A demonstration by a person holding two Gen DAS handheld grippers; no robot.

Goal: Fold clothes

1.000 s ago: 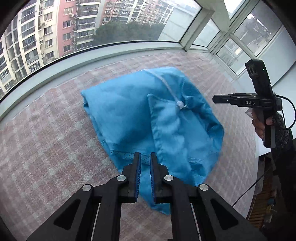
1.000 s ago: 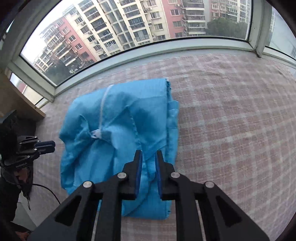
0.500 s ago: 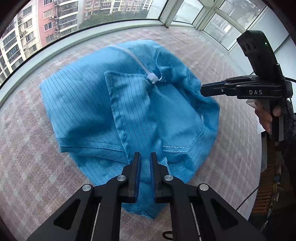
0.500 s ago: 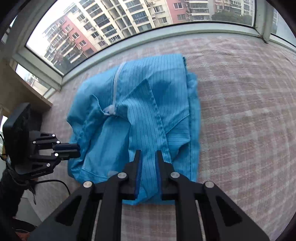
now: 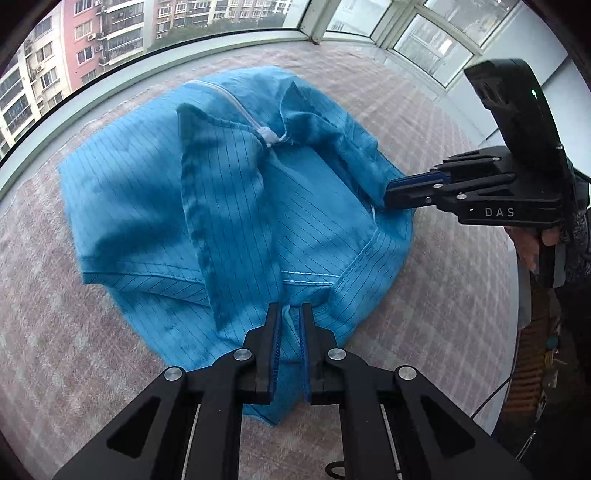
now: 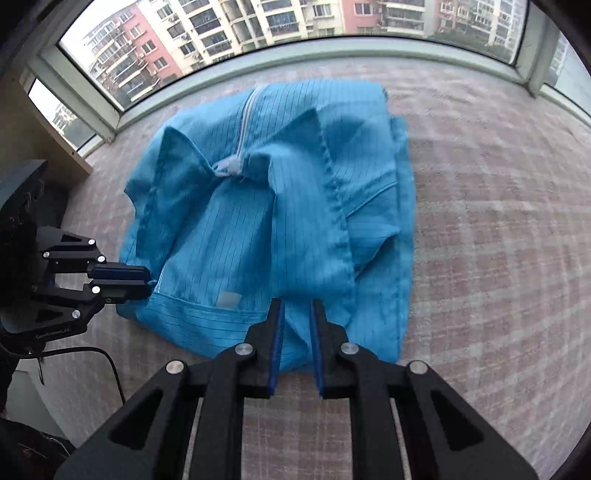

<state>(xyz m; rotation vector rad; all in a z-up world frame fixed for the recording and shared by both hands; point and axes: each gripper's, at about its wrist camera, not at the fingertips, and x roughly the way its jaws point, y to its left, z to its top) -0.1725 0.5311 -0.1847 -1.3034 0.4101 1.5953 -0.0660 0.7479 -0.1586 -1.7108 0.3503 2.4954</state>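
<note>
Over blue garment (image 5: 229, 206): left gripper (image 5: 289, 314), right gripper (image 6: 297, 310) angled steeply down, fingers nearly closed, empty.

Flat's glazed balcony (apartment blocks (image 6: 280, 22) outside the windows (image 5: 432, 51)).

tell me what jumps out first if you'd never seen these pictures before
A bright blue jacket with a white zipper lies partly folded in the middle of a pinkish checked cloth. The left gripper and the right gripper sit at its near edge, fabric between their fingers. Behind, a curved window shows apartment blocks.
</note>
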